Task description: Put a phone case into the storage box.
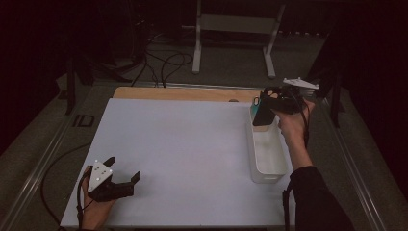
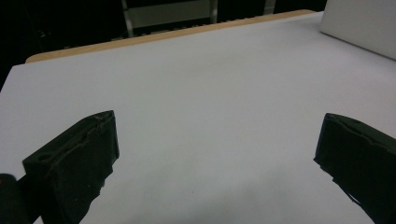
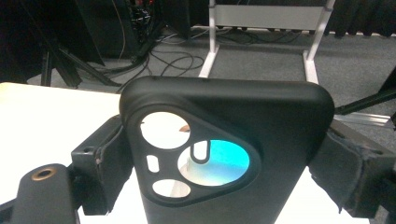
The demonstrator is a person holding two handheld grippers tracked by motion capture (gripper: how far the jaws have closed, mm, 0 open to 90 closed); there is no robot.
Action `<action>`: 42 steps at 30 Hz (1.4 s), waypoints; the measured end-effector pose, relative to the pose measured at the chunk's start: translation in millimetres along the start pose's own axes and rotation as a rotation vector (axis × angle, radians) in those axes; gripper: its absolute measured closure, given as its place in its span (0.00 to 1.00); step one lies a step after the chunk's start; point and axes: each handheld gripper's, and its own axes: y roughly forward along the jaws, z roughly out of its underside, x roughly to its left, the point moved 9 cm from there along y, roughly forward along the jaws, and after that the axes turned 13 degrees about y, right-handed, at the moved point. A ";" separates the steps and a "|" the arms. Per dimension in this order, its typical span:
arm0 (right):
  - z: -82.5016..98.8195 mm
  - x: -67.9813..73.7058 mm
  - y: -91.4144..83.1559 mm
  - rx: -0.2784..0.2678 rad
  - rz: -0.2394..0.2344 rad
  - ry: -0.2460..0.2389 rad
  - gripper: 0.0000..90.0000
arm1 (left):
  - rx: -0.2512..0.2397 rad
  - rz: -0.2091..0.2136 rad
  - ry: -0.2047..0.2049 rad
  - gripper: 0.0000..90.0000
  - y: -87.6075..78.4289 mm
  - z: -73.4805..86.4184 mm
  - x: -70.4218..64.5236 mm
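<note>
From above, the right gripper [image 1: 267, 107] lifts a phone case [image 1: 262, 115] over the bin [image 1: 267, 163] at the table's right edge, left gripper [image 1: 122, 177] wide apart near-left; close up, jaws clamp the case, next lowering it inside.

No text, label, brand, number or sign can be read anywhere: the matte black phone case [image 3: 233, 154] clamped between the right tongs [image 3: 224, 163] carries no lettering, nor does the white surface [image 2: 210, 93] ahead of the left tongs [image 2: 215, 158].

Phone case [image 1: 263, 114] above bin's [image 1: 266, 156] far end, at table's [image 1: 183, 144] right
</note>
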 end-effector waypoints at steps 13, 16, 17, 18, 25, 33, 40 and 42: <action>13.0 -2.3 9.5 0.026 0.012 0.003 0.16 | 0.001 0.000 0.001 0.00 0.0 0.1 0.2; 15.4 -4.3 11.1 0.030 0.018 0.007 0.16 | -0.001 0.001 0.000 0.00 0.0 -0.2 0.1; 16.3 -4.9 11.9 0.032 0.018 0.008 0.16 | -0.001 0.000 0.001 0.00 0.2 -0.3 -0.1; 17.9 -5.7 13.1 0.036 0.023 0.004 0.16 | -0.001 0.001 0.001 0.00 0.2 -0.3 -0.2; 22.4 -6.7 18.2 0.042 0.038 0.004 0.16 | -0.001 0.002 0.001 0.00 0.3 -0.2 -0.1; 27.9 -7.9 26.4 0.060 0.050 0.004 0.16 | 0.002 0.001 0.002 0.00 0.4 -0.2 -0.3; 32.6 -9.9 31.3 0.073 0.063 0.009 0.16 | -0.001 0.001 0.002 0.00 0.3 -0.4 -0.4; 34.7 -10.7 33.2 0.079 0.065 0.014 0.16 | 0.000 0.001 0.002 0.00 0.4 -0.3 -0.5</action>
